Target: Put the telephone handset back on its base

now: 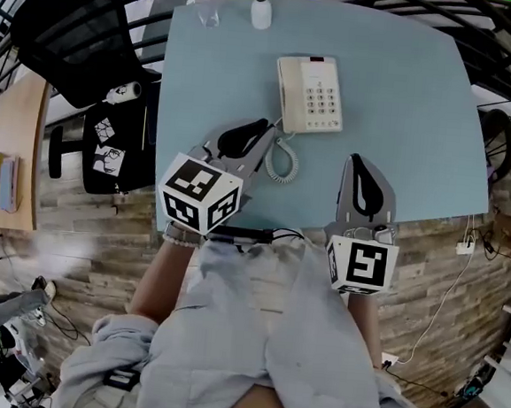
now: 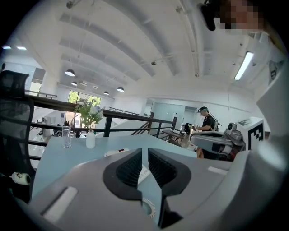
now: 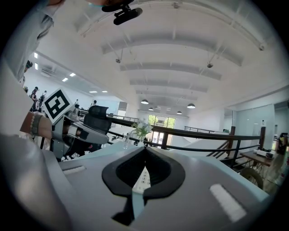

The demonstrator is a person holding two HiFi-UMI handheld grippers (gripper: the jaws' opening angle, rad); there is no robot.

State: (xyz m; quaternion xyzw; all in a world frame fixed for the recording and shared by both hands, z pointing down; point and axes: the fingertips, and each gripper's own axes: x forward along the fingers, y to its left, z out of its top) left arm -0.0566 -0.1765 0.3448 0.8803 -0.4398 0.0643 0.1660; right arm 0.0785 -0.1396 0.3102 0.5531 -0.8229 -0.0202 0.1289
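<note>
A cream push-button telephone stands on the pale blue table. Its handset lies along the left side of the base, and the coiled cord loops down toward me. My left gripper hovers just left of the cord, pointing at the phone's near left corner. Its jaws stand a narrow slit apart with nothing between them; the cord shows below them. My right gripper hangs lower right of the phone, jaws shut and empty, the keypad showing beyond.
A white vase with a plant and a drinking glass stand at the table's far edge. A black office chair and a wooden desk are to the left. A dark railing runs behind; a person stands far off.
</note>
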